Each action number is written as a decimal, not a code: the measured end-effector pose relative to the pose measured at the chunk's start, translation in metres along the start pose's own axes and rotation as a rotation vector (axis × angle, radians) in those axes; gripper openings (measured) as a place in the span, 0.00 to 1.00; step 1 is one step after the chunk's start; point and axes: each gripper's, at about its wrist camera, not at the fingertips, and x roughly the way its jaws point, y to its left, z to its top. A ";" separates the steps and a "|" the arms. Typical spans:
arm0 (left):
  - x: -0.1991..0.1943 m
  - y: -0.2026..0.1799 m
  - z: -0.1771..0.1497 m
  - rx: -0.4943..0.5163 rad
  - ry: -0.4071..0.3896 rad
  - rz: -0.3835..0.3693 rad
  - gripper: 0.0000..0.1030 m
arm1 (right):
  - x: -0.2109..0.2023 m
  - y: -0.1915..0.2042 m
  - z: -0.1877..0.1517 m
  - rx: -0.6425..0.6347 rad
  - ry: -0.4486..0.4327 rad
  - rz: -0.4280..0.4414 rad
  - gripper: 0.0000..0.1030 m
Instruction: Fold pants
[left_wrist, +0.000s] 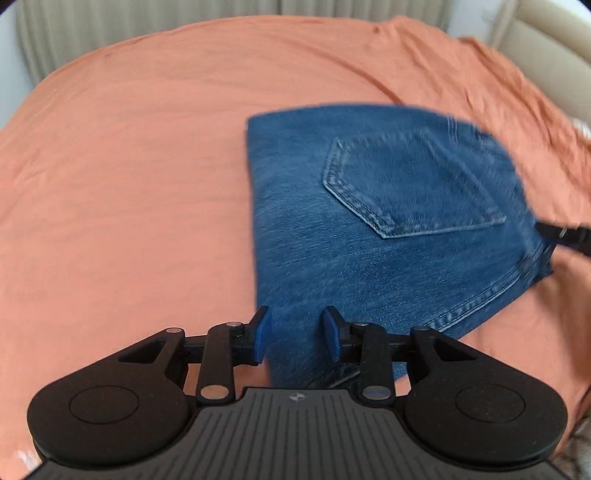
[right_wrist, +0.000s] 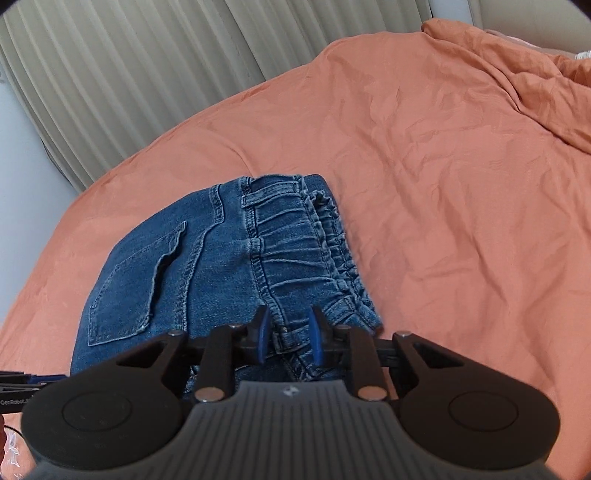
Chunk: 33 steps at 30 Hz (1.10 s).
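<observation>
The left wrist view is pretty smeared, so the stitching on the pants (left_wrist: 388, 221) is soft there and the far right corner just melts into blur. The near end of the denim slides under the gripper body in both views, so I can't see how it ends. In the left view a black bit of the right gripper (left_wrist: 565, 236) pokes in from the right edge, mostly cut off.

The right wrist view is way sharper: you get the gathered elastic waistband (right_wrist: 321, 254), a belt loop (right_wrist: 269, 197), and the back pocket (right_wrist: 136, 288) gaping a little. The left view only shows the flat back pocket side and the straight folded edge on the left. The pleated curtain (right_wrist: 129, 92) fills the back of the right view.

The jeans are folded into a compact bundle lying on the orange bedsheet (left_wrist: 129, 166).

The left gripper (left_wrist: 297, 338) has its blue pads apart with denim showing between them, but I can't tell if they actually touch the cloth. The right gripper (right_wrist: 286, 336) sits at the waistband end with its pads closer together and the band's seam between them, and whether it's pinching is hard to call.
</observation>
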 end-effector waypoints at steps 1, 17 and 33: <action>-0.009 0.003 -0.001 -0.021 -0.023 -0.016 0.37 | 0.000 -0.002 -0.001 0.008 -0.005 0.006 0.17; -0.022 -0.027 -0.042 0.215 -0.062 0.141 0.39 | -0.005 -0.008 -0.006 0.051 -0.023 0.021 0.17; -0.016 -0.069 -0.060 0.827 0.044 0.329 0.12 | -0.003 -0.011 -0.008 0.052 -0.022 0.026 0.17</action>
